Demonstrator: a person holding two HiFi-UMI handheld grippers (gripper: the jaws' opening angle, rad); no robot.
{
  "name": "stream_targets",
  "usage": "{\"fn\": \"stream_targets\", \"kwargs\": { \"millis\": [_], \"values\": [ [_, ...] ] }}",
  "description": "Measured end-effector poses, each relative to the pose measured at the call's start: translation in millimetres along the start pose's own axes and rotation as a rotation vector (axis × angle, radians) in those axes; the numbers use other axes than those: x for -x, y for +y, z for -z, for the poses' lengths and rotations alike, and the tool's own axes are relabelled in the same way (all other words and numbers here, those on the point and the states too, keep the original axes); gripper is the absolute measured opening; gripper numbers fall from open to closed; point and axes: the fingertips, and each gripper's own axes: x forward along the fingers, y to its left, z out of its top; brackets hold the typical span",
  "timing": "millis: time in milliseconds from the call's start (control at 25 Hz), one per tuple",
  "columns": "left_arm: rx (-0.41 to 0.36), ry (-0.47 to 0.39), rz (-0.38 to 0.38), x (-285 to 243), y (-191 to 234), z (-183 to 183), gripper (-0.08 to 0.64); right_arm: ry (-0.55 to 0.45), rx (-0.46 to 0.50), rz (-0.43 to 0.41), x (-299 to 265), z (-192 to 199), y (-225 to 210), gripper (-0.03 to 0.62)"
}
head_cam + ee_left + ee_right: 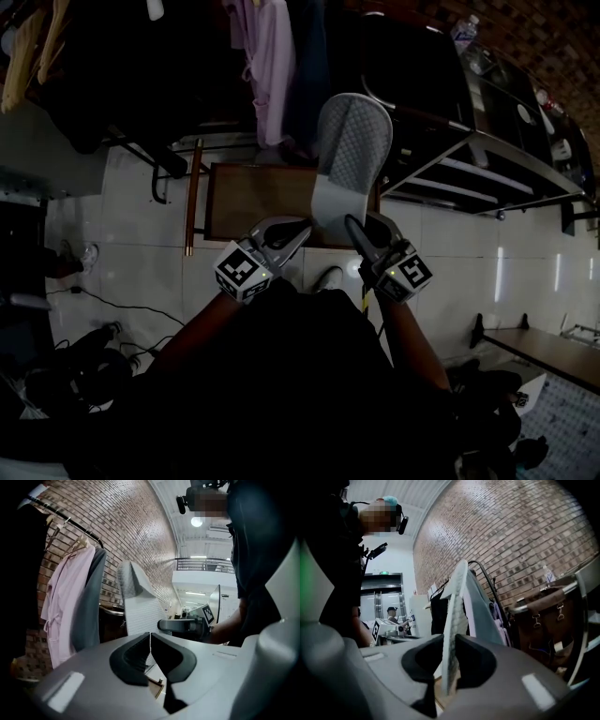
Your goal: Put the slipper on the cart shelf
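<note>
A grey slipper (349, 159) stands upright in the air with its ribbed sole toward me, its toe end up. My right gripper (351, 225) is shut on its lower end; in the right gripper view the thin sole (453, 620) sits pinched between the dark pads of that gripper (451, 645). My left gripper (302, 227) hangs just left of the slipper with its jaws together and nothing in them. The left gripper view shows this gripper (150, 639) shut, the slipper (139, 609) beyond it and the right gripper (187, 624) beside that. Below the slipper lies the cart's brown shelf (246, 202).
A clothes rail with a pink garment (267, 66) and dark clothes stands behind the cart. A dark counter with open shelves (487, 159) runs along the right. Cables and dark gear (84, 356) lie on the white tiled floor at the left. A brown bag (543, 620) hangs at the right.
</note>
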Motion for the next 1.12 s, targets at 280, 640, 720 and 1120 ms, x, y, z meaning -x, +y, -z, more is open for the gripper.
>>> {"fn": "stream_targets", "kwargs": {
  "millis": [280, 640, 720, 1120],
  "values": [
    [-0.021, -0.036, 0.010, 0, -6, -18, 0.002, -0.046, 0.090, 0.014, 0, -28, 15, 0.064],
    [-0.070, -0.042, -0.002, 0, 3, -33, 0.000, -0.069, 0.118, 0.023, -3, -39, 12, 0.063],
    [-0.046, -0.069, -0.009, 2, 8, -36, 0.000, -0.066, 0.114, 0.021, -5, -39, 11, 0.064],
    [-0.021, -0.085, 0.019, 6, 12, -35, 0.002, -0.052, 0.087, 0.035, -9, -33, 8, 0.064]
  ]
}}
